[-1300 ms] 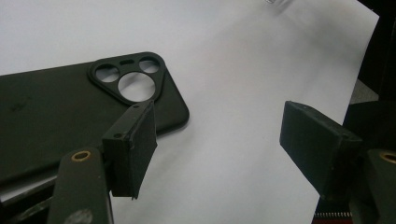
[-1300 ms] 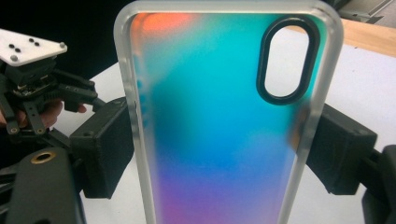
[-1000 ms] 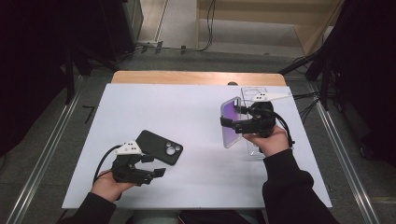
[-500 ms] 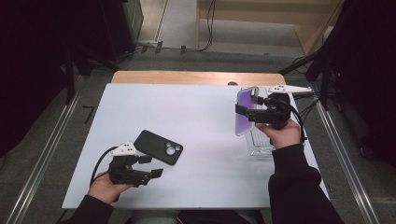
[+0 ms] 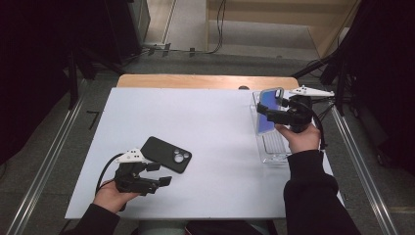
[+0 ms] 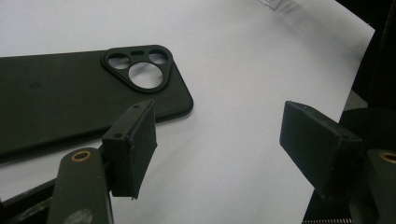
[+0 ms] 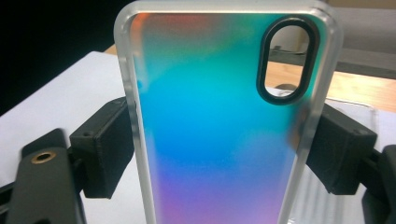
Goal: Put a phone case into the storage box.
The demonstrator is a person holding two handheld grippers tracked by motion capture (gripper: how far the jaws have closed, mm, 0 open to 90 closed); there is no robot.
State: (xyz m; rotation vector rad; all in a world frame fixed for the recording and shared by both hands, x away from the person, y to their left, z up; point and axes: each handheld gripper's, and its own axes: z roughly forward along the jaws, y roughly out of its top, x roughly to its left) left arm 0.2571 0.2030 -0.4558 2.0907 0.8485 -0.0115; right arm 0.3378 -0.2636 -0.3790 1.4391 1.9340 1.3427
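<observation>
1. I have the iridescent phone case [image 7: 219,126] pinched across its width in my right gripper [image 5: 283,110], one pad on each long edge. It stands upright with the camera cut-out at the top, and in the high view it hangs over the far end of the clear tray [image 5: 268,155] at the right side of the white table [image 5: 215,122].

2. I read the step in hand as setting this case down into the tray. To do it well I would keep the case square to the tray's long walls, so its bottom edge goes in between them and does not catch on a rim.

3. I would go down slowly and tip the case flat only once its lower edge rests on the tray floor. I would spread the jaws after that, not sooner, since a glossy case could slip or bounce out of the tray.

4. My grip sits about mid-height on the case, which looks balanced; I see no reason to re-grip.

5. My left gripper [image 5: 155,175] rests low near the front edge of the table, jaws spread with nothing between them.

6. Just beyond it the black phone case [image 6: 84,93] lies flat, triple-lens cut-out facing up, well apart from the tray. One left pad sits just beside its near edge; I cannot tell whether it touches.
</observation>
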